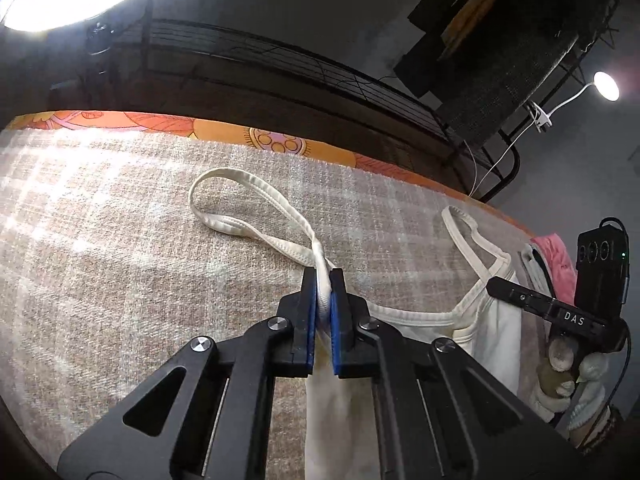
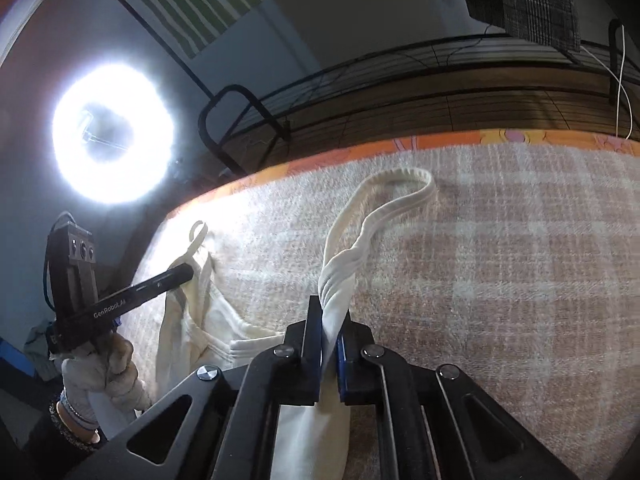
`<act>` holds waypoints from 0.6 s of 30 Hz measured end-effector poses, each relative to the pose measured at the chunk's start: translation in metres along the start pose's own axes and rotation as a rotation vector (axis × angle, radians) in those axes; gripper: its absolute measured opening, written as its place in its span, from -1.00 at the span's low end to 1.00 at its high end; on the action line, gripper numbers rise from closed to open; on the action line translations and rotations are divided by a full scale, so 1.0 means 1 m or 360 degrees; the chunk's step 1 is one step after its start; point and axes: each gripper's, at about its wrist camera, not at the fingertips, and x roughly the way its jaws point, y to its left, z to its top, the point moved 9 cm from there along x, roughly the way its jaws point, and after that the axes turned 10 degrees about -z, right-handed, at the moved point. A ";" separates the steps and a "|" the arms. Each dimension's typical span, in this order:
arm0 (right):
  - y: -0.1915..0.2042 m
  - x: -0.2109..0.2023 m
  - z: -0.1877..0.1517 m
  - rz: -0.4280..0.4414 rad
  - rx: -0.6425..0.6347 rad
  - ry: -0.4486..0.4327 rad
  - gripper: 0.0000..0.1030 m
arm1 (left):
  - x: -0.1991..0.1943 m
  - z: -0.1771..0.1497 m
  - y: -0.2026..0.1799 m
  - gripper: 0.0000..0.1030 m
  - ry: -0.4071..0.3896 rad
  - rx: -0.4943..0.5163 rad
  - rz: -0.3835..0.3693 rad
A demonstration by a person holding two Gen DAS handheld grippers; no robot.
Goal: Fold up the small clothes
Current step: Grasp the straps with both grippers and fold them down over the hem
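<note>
Near: left tool [image 1: 324,300] clamped on one strap base of cream camisole [image 1: 486,320]; right tool [image 2: 330,320] pinching other strap base. Garment body sagging between, light, limp, slip-prone. Far: strap loops [image 2: 400,196] trailing over plaid blanket [image 1: 120,240] on bed. Firmest hold judged at thick hems.

Black tongs [image 1: 324,280] w/ blue pads [image 1: 310,304], silver screws; white knit gloves, beaded bracelets.
</note>
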 end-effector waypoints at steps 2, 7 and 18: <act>0.002 -0.009 0.002 0.0013 0.0000 -0.0028 -0.94 | -0.010 -0.001 -0.003 -0.94 -0.0018 0.0007 -0.0018; 0.020 -0.036 0.005 0.0029 -0.0074 -0.0095 -0.94 | -0.039 -0.003 -0.014 -0.94 -0.0058 0.0035 -0.0055; 0.062 -0.126 -0.028 0.0093 -0.0195 -0.0206 -0.94 | -0.121 -0.042 -0.050 -0.94 -0.0113 0.0118 -0.0092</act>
